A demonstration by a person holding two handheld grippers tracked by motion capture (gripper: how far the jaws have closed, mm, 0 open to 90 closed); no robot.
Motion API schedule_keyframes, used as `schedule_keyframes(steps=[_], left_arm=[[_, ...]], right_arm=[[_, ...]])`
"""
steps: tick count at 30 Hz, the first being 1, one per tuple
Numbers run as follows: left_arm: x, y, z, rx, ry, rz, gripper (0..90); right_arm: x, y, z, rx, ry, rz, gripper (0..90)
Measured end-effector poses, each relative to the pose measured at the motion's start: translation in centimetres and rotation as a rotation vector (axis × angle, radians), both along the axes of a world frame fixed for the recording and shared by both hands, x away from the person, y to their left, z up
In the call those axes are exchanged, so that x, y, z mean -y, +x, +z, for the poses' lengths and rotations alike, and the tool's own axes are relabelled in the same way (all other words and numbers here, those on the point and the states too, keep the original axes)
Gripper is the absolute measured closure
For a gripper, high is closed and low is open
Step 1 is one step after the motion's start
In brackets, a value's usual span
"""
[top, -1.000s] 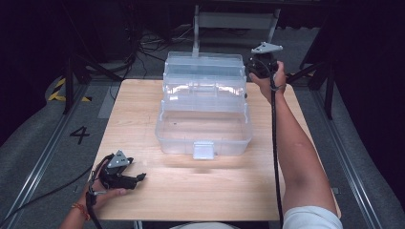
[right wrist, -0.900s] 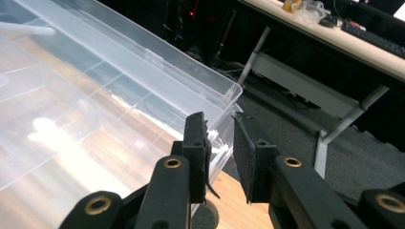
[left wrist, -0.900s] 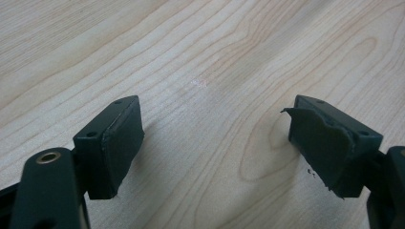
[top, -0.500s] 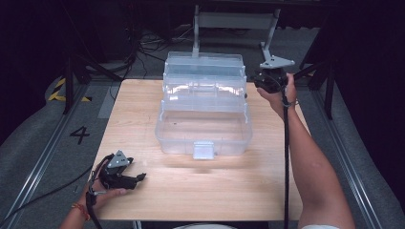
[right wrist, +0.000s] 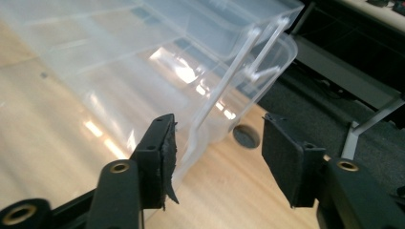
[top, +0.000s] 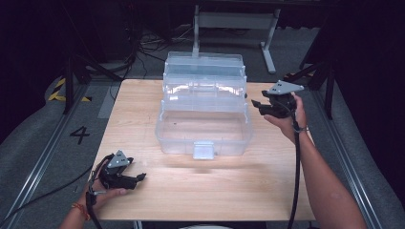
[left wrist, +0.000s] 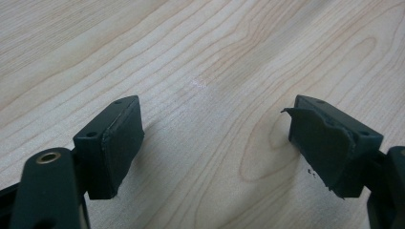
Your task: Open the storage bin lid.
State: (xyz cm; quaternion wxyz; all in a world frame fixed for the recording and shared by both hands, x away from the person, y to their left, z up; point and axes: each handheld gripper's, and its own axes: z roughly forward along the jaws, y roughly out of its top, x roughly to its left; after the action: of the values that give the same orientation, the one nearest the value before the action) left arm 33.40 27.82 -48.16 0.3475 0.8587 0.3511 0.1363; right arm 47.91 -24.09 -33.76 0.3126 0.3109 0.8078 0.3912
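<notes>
Right hand-held gripper [top: 258, 106] drew back from clear box [top: 205, 112] — jaws just opening, seemingly empty | left [top: 139, 177] open

A clear plastic tiered box [top: 204, 112] stands open in the middle of the frame on a light wooden table [top: 143, 119], its trays stepped back toward the top of the picture and a latch at its near edge. At centre right, the right gripper [top: 258, 106] is held above the table's right edge, just beside the box's right end; its jaws have just been opening, with nothing between them. At lower left, the left gripper [top: 141, 177] rests on the table, well apart from the box, jaws parted.
</notes>
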Motion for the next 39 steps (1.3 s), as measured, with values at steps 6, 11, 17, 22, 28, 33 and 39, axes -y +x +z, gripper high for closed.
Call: schedule_keyframes(steps=[6, 11, 17, 22, 28, 33, 39], left_arm=[[0.1, 0.0, 0.0, -0.005, -0.002, 0.006, 19.4], [0.1, 0.0, 0.0, -0.008, -0.004, 0.008, 19.3], [0.1, 0.0, 0.1, -0.009, 0.009, 0.008, 19.0], [0.1, 0.0, 0.1, -0.009, 0.009, 0.008, 19.0], [0.1, 0.0, 0.1, -0.009, 0.006, 0.012, 18.9], [0.1, 0.0, 0.1, -0.009, 0.007, 0.011, 18.9], [0.2, 0.0, 0.0, -0.012, 0.003, 0.01, 18.9]], right_arm=[[1.0, -2.6, -1.8, -0.008, -0.021, -0.002, 37.9], [2.1, -4.5, -3.0, -0.019, -0.008, -0.011, 32.7], [3.2, -6.9, -5.6, -0.045, -0.079, -0.037, 25.2], [4.0, -8.1, -7.4, -0.075, -0.077, -0.031, 22.8], [5.6, -9.7, -10.2, -0.132, -0.08, -0.028, 20.0], [6.8, -10.8, -11.6, -0.169, -0.06, -0.029, 18.8], [8.8, -12.0, -14.0, -0.236, -0.005, -0.028, 18.9]])
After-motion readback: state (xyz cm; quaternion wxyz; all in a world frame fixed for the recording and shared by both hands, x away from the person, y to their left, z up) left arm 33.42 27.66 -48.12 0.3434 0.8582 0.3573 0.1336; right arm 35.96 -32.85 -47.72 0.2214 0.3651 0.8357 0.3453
